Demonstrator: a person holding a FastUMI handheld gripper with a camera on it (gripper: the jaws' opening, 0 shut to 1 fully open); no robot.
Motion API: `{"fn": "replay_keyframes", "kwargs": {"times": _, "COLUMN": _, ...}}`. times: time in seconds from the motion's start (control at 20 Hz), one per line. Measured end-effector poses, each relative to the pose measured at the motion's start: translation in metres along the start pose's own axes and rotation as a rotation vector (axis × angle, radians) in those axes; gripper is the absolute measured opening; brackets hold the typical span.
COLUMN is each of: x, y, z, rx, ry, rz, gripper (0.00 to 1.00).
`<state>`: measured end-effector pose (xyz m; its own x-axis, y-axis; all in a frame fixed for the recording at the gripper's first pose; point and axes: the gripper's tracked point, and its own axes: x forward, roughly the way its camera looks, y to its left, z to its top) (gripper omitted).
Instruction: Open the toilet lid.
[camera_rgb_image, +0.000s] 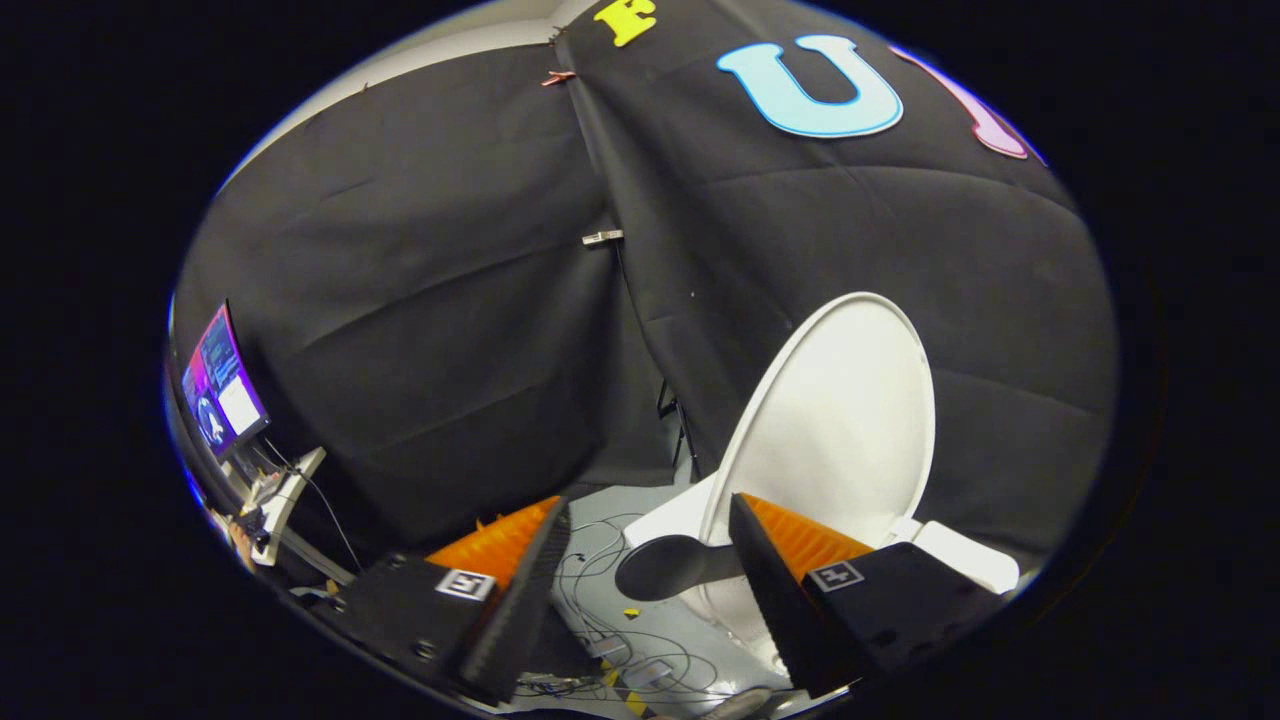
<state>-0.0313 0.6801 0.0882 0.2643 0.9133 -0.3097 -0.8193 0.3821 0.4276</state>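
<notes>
While I hold the gripper (640, 570) with its jaws apart and nothing between them, the toilet lid (835, 420) stands raised, leaning back against the black cloth wall just beyond the right finger (790, 560). Part of the bowl (672, 566) shows between the fingers, with loose cables (640, 640) on the floor below. A monitor (222, 385) glows well off past the left finger (500, 570).

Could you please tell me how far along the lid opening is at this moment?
Done, it seems: the lid stands raised, its white underside facing the claw, leaning back toward the black cloth. In hand: nothing; the claw is open, its fingers apart, with the lid beyond the right one. Left: little, perhaps only drawing the claw away from the toilet.
</notes>
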Motion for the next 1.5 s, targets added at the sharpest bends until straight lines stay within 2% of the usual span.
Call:
{"fn": "replay_keyframes", "kwargs": {"times": 0.05, "x": 0.000, "y": 0.002, "z": 0.005, "rx": -0.024, "ry": -0.028, "rz": -0.004, "gripper": 1.00}}
{"fn": "replay_keyframes", "kwargs": {"times": 0.45, "x": -0.042, "y": -0.002, "z": 0.051, "rx": -0.067, "ry": -0.199, "rz": -0.021, "gripper": 0.99}}
{"fn": "replay_keyframes", "kwargs": {"times": 0.7, "x": -0.092, "y": -0.040, "z": 0.059, "rx": -0.085, "ry": -0.274, "rz": -0.113, "gripper": 0.99}}
{"fn": "replay_keyframes", "kwargs": {"times": 0.95, "x": -0.160, "y": -0.100, "z": 0.068, "rx": -0.105, "ry": -0.370, "rz": -0.249, "gripper": 0.99}}
{"fn": "replay_keyframes", "kwargs": {"times": 1.15, "x": -0.226, "y": -0.165, "z": 0.072, "rx": -0.109, "ry": -0.476, "rz": -0.398, "gripper": 0.99}}
{"fn": "replay_keyframes", "kwargs": {"times": 1.35, "x": -0.287, "y": -0.235, "z": 0.053, "rx": -0.083, "ry": -0.530, "rz": -0.555, "gripper": 0.99}}
{"fn": "replay_keyframes", "kwargs": {"times": 1.5, "x": -0.328, "y": -0.277, "z": 0.027, "rx": -0.060, "ry": -0.517, "rz": -0.646, "gripper": 0.99}}
